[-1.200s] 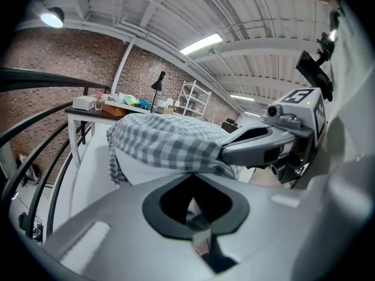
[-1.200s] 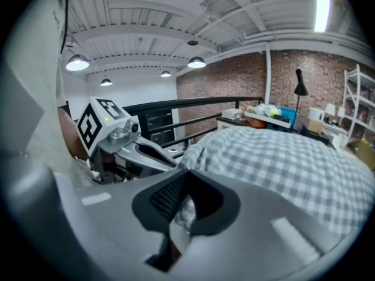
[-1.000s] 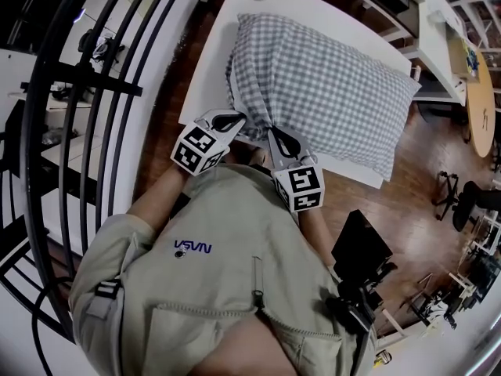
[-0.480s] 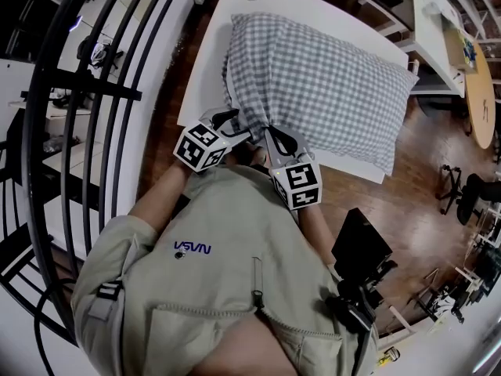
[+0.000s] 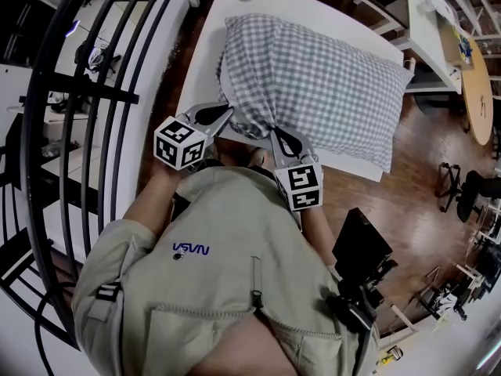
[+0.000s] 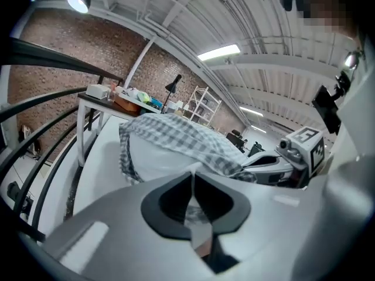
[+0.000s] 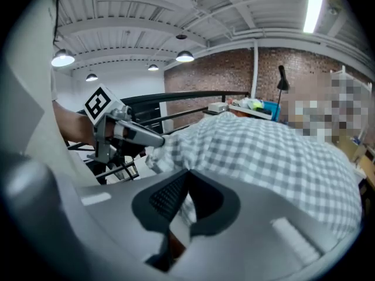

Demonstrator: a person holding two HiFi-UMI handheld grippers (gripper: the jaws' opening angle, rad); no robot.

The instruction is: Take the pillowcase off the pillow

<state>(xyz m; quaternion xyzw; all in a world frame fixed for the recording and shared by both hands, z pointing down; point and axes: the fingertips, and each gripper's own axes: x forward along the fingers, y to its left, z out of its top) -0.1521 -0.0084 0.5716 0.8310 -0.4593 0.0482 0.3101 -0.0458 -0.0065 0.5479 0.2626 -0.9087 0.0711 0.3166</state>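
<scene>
Grey-and-white checked cloth pillowcase (image 5: 313, 77): lower-centre hem pinched by right tool (image 5: 275, 134) and left tool (image 5: 225, 112), jaws just closed on it; grip-taking step, next move likely needs hem pulled off white pillow (image 6: 155, 157).

The beige short-sleeved shirt (image 5: 235, 272) bears blue lettering; left gripper (image 5: 228, 109) and right gripper (image 5: 275, 134) carry black-and-white marker cubes.

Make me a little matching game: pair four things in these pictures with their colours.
Things:
1. pillowcase
2. table
3. floor
4. railing

Colours:
A. black
B. brown wood
C. grey-and-white checks
D. white

Pairs: 1-C, 2-D, 3-B, 4-A
</scene>
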